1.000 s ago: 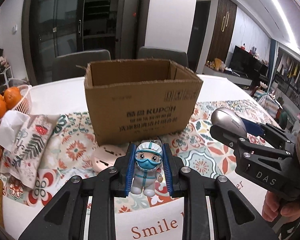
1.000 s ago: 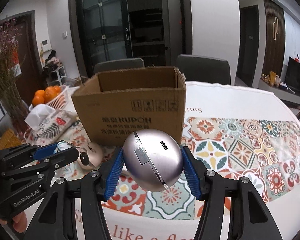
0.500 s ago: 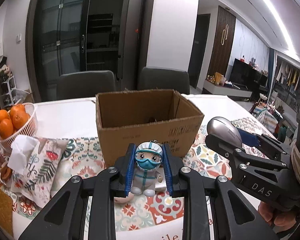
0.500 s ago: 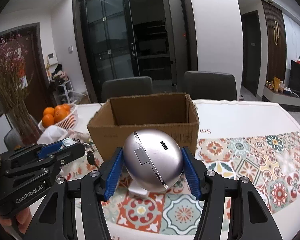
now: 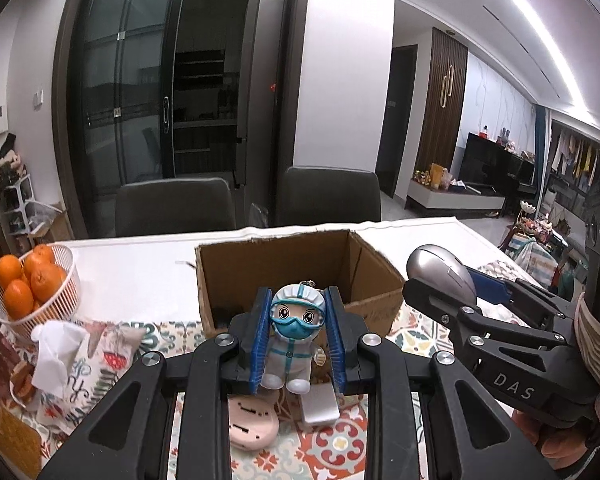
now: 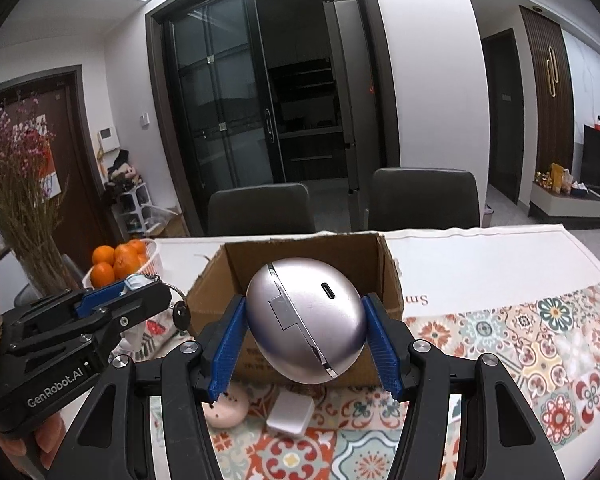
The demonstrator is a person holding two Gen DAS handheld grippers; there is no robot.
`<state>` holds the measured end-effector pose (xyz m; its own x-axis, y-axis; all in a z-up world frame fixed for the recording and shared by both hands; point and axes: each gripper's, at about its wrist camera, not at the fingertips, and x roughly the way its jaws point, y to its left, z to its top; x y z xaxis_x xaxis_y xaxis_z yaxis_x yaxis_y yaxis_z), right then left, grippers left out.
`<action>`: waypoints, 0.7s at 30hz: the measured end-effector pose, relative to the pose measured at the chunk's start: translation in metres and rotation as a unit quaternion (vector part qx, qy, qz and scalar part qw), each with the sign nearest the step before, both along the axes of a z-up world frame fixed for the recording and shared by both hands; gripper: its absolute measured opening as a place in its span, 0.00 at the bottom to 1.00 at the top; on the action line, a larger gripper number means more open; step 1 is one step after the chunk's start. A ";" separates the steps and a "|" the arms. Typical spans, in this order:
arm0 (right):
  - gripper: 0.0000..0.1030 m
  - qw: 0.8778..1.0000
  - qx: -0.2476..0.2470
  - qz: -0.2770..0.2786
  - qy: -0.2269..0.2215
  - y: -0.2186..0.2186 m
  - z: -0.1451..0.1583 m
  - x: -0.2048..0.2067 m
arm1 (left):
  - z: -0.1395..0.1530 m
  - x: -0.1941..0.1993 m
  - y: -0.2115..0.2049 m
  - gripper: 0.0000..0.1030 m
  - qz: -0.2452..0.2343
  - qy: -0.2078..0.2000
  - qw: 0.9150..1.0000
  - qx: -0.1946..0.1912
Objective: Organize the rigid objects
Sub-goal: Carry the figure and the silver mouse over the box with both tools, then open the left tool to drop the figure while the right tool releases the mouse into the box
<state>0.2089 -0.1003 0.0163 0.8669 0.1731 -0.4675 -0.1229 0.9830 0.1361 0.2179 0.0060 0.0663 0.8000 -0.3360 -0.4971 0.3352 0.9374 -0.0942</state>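
- Cardboard box (image 5: 300, 280) stands open-topped on the desk (image 5: 140, 256), its near rim beyond both grippers; bare white desk lies behind it and to its sides.
- Left gripper (image 5: 298, 340) is clenched on a masked figurine (image 5: 294, 340), held above the patterned cloth (image 6: 540, 340).
- Right gripper (image 6: 304, 344) is clamped on a silver egg-shaped case (image 6: 304, 316), just before the box's front wall.
- A pink disc (image 5: 252, 424) and a white block (image 5: 320, 404) lie on the cloth beneath.

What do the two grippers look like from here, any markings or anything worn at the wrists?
Both grippers are black frames with silver screws and ribbed blue pads on the fingers. The right gripper is marked "DAS", with a striped beige cuff behind it. The left gripper reads "GenRobot.AI".
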 end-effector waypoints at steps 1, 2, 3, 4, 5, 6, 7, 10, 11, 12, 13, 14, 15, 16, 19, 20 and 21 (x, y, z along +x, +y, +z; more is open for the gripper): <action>0.57 1.000 0.001 0.000 0.000 -0.001 0.002 0.002 | 0.002 0.003 -0.001 0.26 0.001 -0.002 1.000 0.002; 0.57 1.000 0.002 -0.001 -0.001 -0.002 0.004 0.005 | 0.004 0.005 -0.001 0.26 0.001 -0.002 1.000 0.003; 0.57 1.000 0.002 0.000 -0.002 -0.002 0.005 0.006 | 0.006 0.008 -0.002 0.26 0.000 -0.003 1.000 0.004; 0.57 1.000 0.001 -0.001 -0.003 -0.002 0.007 0.008 | 0.007 0.010 -0.002 0.26 0.001 -0.003 1.000 0.005; 0.57 1.000 0.001 -0.001 -0.003 -0.003 0.008 0.010 | 0.009 0.013 -0.003 0.26 0.001 -0.004 1.000 0.006; 0.57 1.000 0.001 0.000 -0.004 -0.003 0.010 0.013 | 0.011 0.016 -0.004 0.26 0.001 -0.005 1.000 0.008; 0.57 1.000 0.001 0.000 -0.004 -0.003 0.012 0.015 | 0.013 0.018 -0.004 0.26 0.002 -0.006 1.000 0.009; 0.57 1.000 -0.001 0.001 -0.006 -0.003 0.014 0.022 | 0.017 0.027 -0.006 0.26 0.004 -0.009 1.000 0.014; 0.57 1.000 -0.002 0.001 -0.005 -0.003 0.015 0.025 | 0.018 0.029 -0.007 0.26 0.005 -0.009 1.000 0.015; 0.57 1.000 -0.002 0.003 -0.005 -0.003 0.016 0.029 | 0.019 0.033 -0.007 0.26 0.006 -0.010 1.000 0.016; 0.57 1.000 -0.001 0.004 -0.005 -0.003 0.017 0.031 | 0.020 0.035 -0.008 0.26 0.008 -0.011 1.000 0.016; 0.57 1.000 -0.001 0.004 -0.003 -0.004 0.017 0.035 | 0.021 0.040 -0.008 0.26 0.009 -0.010 1.000 0.016; 0.57 1.000 0.000 0.003 -0.003 -0.004 0.017 0.038 | 0.022 0.043 -0.009 0.26 0.009 -0.010 1.000 0.016; 0.57 1.000 0.001 0.004 -0.001 -0.005 0.018 0.042 | 0.022 0.046 -0.009 0.26 0.009 -0.009 1.000 0.016; 0.57 1.000 0.005 0.005 0.005 -0.006 0.016 0.052 | 0.023 0.057 -0.012 0.26 0.010 -0.006 1.000 0.016; 0.57 1.000 0.005 0.006 0.008 -0.006 0.016 0.056 | 0.023 0.062 -0.013 0.26 0.010 -0.004 1.000 0.016; 0.57 1.000 0.005 0.006 0.009 -0.007 0.016 0.059 | 0.023 0.066 -0.013 0.26 0.011 -0.002 1.000 0.016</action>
<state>0.2681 -0.1072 0.0322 0.8564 0.1878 -0.4810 -0.1312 0.9801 0.1490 0.2838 -0.0073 0.0895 0.8088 -0.3020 -0.5047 0.3143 0.9472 -0.0632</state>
